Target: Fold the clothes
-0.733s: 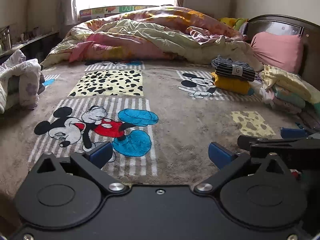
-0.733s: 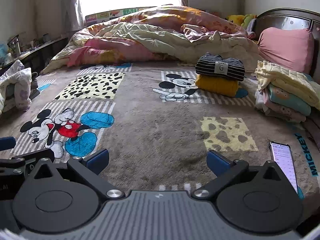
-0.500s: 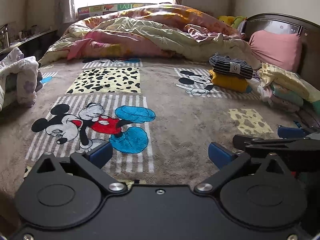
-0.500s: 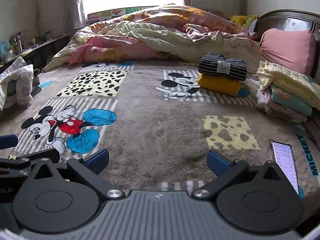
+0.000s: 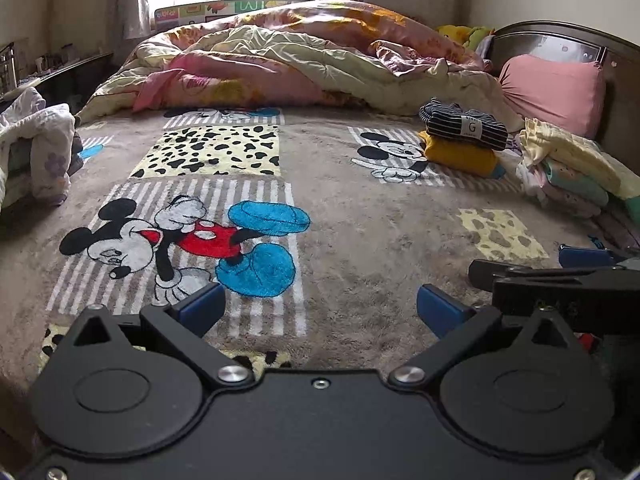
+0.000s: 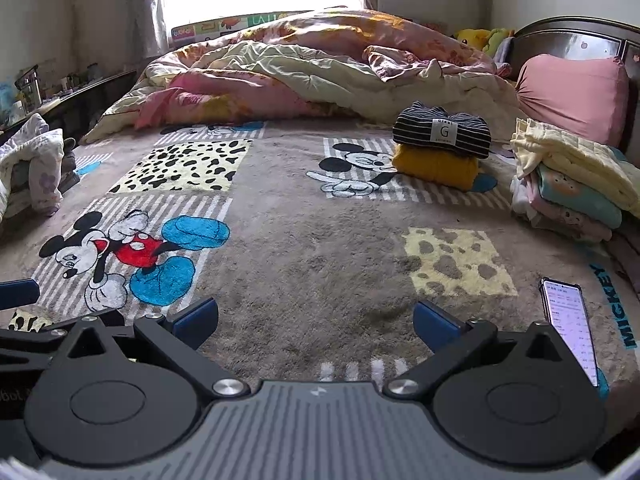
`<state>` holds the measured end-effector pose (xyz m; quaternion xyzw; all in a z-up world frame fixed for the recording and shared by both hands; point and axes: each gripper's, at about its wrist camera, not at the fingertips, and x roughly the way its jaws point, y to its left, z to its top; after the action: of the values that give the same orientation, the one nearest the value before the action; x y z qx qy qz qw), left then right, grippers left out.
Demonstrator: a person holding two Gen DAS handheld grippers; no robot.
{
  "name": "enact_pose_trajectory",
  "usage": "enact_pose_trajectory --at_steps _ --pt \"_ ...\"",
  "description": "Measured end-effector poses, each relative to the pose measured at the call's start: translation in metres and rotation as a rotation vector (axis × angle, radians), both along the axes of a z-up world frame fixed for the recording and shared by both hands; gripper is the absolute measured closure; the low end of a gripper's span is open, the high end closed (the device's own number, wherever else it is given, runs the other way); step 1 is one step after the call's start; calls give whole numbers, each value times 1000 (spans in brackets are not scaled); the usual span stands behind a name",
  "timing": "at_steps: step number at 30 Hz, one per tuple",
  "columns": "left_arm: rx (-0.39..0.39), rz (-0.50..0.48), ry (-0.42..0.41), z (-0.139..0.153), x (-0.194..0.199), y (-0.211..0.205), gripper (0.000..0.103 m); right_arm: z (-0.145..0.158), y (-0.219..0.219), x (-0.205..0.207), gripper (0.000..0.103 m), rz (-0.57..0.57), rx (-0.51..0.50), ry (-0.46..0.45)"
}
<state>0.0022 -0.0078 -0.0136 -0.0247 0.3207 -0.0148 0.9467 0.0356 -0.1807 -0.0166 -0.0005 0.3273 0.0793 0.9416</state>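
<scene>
My left gripper (image 5: pixel 320 306) is open and empty, low over the Mickey Mouse blanket (image 5: pixel 360 232). My right gripper (image 6: pixel 316 316) is open and empty too, beside it; its fingers (image 5: pixel 584 258) show at the right of the left wrist view. A folded striped top (image 6: pixel 442 132) lies on a folded mustard garment (image 6: pixel 436 168) at the far right. A stack of folded pastel clothes (image 6: pixel 576 188) sits by the right edge. A crumpled pile of white clothes (image 5: pixel 32 148) lies at the left edge, also in the right wrist view (image 6: pixel 32 164).
A rumpled quilt (image 5: pixel 304 68) fills the far side of the bed. A pink pillow (image 6: pixel 572 96) leans on the dark headboard (image 6: pixel 576 36). A lit phone (image 6: pixel 572 328) lies on the blanket at the near right. A dark side table (image 6: pixel 80 96) stands at the left.
Both grippers have drawn back a little toward the near edge of the bed, so more blanket shows in front. Both stay open and empty.
</scene>
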Motion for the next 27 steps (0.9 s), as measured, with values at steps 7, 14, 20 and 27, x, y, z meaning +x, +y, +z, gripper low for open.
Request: enact_pose_trajectory --at_steps 7,14,20,27 --pt "-5 1 11 -3 2 0 0 -3 0 2 0 -2 -2 6" --pt "-8 7 23 -7 4 2 0 -6 1 4 0 0 1 13" --pt "-8 6 28 -8 5 2 0 -8 0 5 0 0 3 15" --pt "-8 5 32 -9 6 1 0 -8 -1 5 0 -3 5 15"
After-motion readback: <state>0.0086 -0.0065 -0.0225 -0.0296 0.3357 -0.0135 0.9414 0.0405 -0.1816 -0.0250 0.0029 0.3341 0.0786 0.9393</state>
